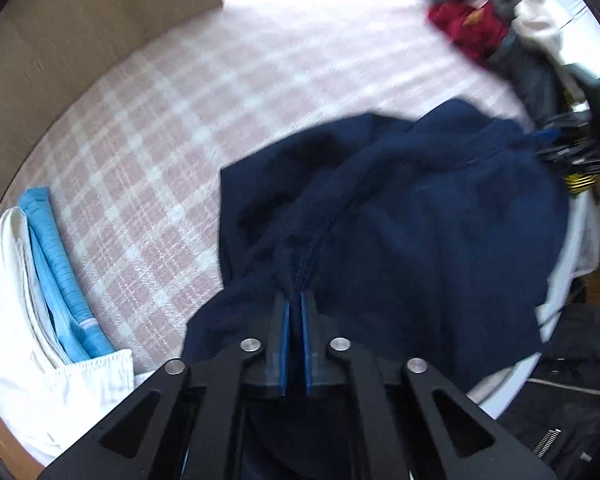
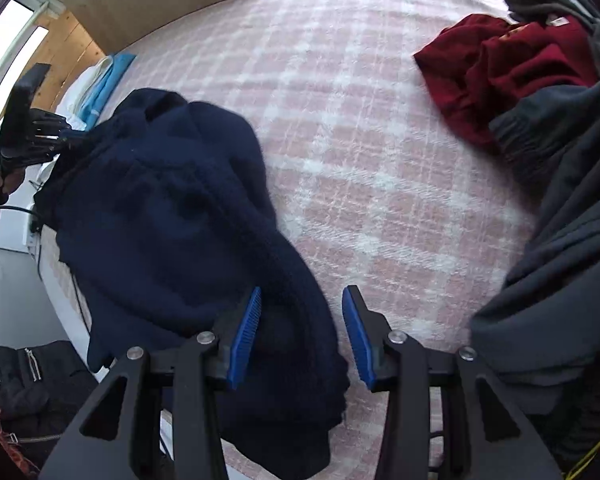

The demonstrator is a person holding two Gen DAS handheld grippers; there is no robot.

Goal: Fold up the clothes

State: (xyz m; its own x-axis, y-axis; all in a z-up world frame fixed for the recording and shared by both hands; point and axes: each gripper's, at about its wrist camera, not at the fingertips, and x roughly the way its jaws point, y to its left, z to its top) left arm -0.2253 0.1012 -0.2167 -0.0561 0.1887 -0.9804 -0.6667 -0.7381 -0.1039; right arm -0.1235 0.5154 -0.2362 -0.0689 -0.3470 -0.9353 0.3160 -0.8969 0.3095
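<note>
Left claw: my left gripper [image 1: 295,300] points steeply down, its blue pads [image 1: 285,340] pinched almost together on a ridge of the navy sweater [image 1: 420,220]; a seam of the knit runs straight into the tips.
Right claw: my right gripper [image 2: 302,300] stands partly open, and the sweater's near edge [image 2: 296,352] lies between the pads without being pressed from either side, as far as I can see.
Sweater look: dark navy, thick knit, bunched and creased, with a raised ribbed line running diagonally across it and a darker hollow near its far end.
Sweater place: it lies heaped on the pink-and-white checked blanket [image 2: 360,160], draping over the near edge of the bed on the left of my right view.
Left of it: folded white and light blue cloths [image 1: 52,280] are stacked at the blanket's edge, apart from the sweater.
Far side: a crumpled red garment [image 2: 500,68] lies well apart, touching a grey garment [image 2: 560,240] that hangs large on the right.
Other claw seen: in my right view the left gripper [image 2: 32,136] shows at the sweater's far left end, blurred.
</note>
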